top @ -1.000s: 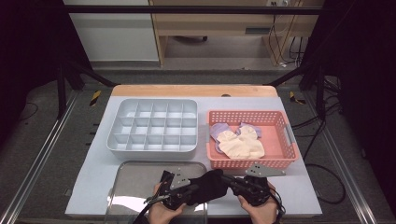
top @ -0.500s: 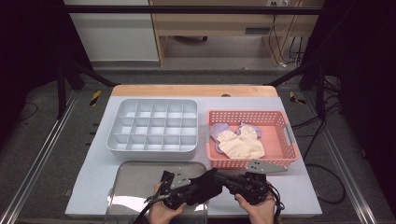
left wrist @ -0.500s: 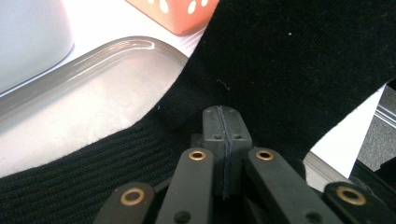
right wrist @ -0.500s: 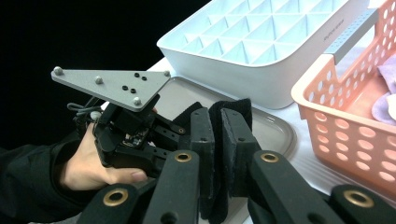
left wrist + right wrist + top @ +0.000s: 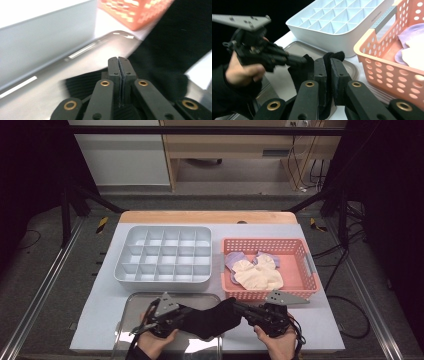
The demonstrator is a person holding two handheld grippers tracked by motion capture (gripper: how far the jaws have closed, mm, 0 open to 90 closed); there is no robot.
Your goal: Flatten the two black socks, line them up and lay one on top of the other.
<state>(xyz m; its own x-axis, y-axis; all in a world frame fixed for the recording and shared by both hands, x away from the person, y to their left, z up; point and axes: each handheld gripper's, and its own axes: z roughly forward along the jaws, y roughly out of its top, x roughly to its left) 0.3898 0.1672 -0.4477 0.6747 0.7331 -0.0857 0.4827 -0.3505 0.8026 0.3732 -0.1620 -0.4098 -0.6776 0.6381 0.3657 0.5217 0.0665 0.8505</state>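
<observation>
Black sock [image 5: 212, 319] stretched between left gripper [image 5: 181, 314] and right gripper [image 5: 239, 308], both clenched on it; metal tray [image 5: 131, 303] beneath.

Near the front edge, the metal tray [image 5: 131, 306] lies under the grippers. Just beyond it the grey divided organizer [image 5: 165, 256] and the pink basket [image 5: 300, 257] wall off the way forward, leaving a narrow gap between them. The table [image 5: 320, 320] lies open at near right.
</observation>
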